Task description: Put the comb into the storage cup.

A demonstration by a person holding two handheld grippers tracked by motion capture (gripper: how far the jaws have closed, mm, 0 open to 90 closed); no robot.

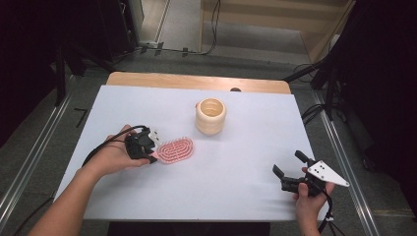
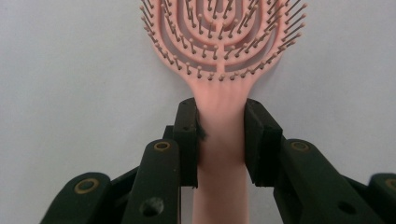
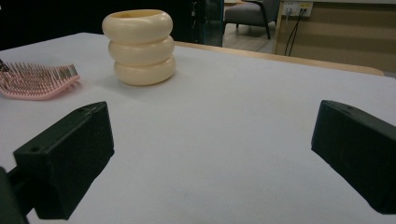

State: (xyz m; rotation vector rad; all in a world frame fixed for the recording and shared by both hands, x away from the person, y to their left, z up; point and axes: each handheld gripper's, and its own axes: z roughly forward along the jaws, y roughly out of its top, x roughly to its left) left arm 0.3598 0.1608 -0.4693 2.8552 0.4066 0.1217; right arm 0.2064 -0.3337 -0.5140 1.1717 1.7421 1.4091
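Your left tongs [image 2: 219, 135] clench the pink brush [image 2: 223, 56] by its narrow handle—it may swivel and droop if lifted. Right tongs [image 3: 210, 154] gape, released—idle near the desk [image 1: 236, 167] edge.

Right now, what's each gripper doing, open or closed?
Left gripper: closed on the pink hairbrush handle.
Right gripper: open, holding nothing.

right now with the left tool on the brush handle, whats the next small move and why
Probably lift the pink brush slightly off the table. The left tool has both jaws pressed on its handle, bristles up. The cream holder stands upright and open nearby, and the right tool is open and apart.
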